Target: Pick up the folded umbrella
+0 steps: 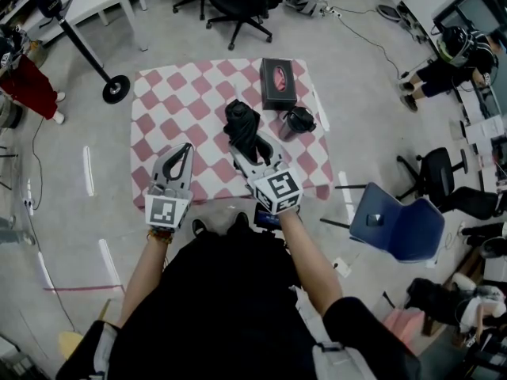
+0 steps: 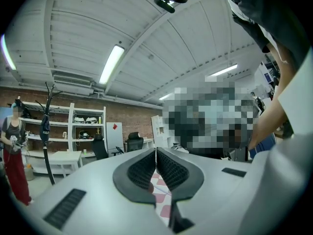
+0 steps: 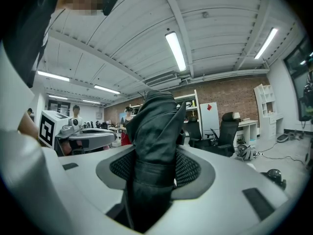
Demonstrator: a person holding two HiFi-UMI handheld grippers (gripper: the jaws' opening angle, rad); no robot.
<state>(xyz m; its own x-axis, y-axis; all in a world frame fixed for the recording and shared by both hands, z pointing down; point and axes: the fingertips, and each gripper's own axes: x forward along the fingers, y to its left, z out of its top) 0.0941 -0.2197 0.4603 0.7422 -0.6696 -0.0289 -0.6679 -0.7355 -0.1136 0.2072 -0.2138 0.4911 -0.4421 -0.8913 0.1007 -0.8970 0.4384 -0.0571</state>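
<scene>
- Person in a black top (image 1: 222, 307), seen from above, holds one gripper in each hand.
- Right gripper (image 1: 242, 150): jaws clamped on the black folded umbrella (image 1: 242, 123), which juts ahead of them over the checked tablecloth (image 1: 158, 101).
- Left gripper (image 1: 186, 147): jaws pressed together with nothing between them, over the cloth's near edge.
- Black box (image 1: 278, 83) lies beyond the umbrella; blue chair (image 1: 396, 228) stands right of the table.

The near end of the folded umbrella (image 1: 242, 122) is hidden behind the right gripper (image 1: 253, 152).
</scene>
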